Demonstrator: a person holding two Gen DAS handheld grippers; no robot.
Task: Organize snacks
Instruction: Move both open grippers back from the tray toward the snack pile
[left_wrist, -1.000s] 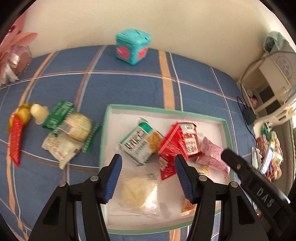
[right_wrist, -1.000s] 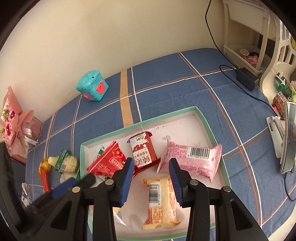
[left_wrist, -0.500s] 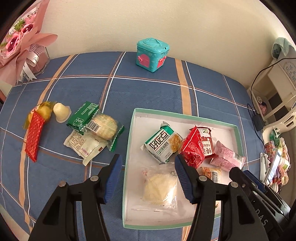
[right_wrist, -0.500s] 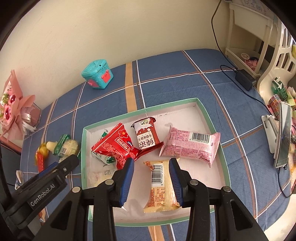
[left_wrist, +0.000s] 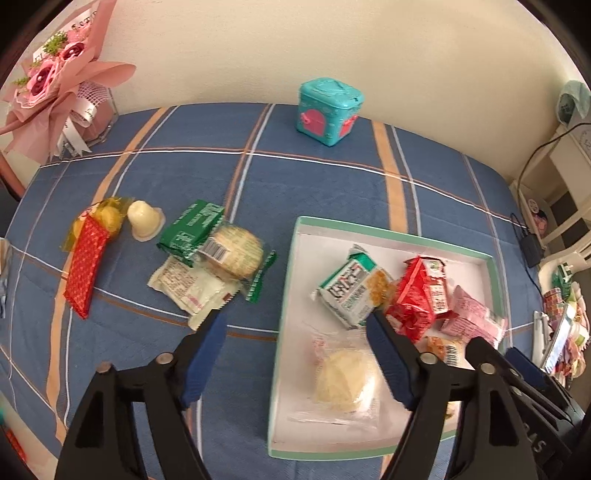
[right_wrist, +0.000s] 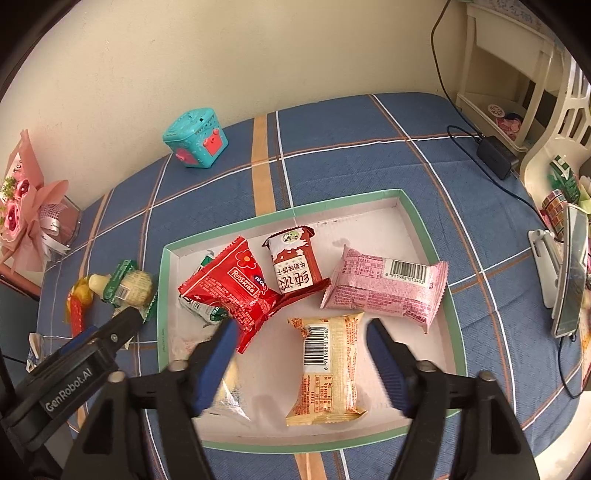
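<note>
Blue plaid bench (left_wrist: 325, 184) against cream wall. Both claws opening, gripping nothing: left claw (left_wrist: 295, 334) straddling green-rimmed tray (left_wrist: 391, 230) edge, right claw (right_wrist: 299, 338) over yellow snack pack (right_wrist: 327, 369) inside tray. More snacks (left_wrist: 207, 258) left of tray.

Left gripper (left_wrist: 295, 354) and right gripper (right_wrist: 301, 360) both angled steeply down, jaws opening, gripping nothing

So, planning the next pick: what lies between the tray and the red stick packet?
Left wrist view: between tray and red stick packet, three overlapping snack packets.
</note>
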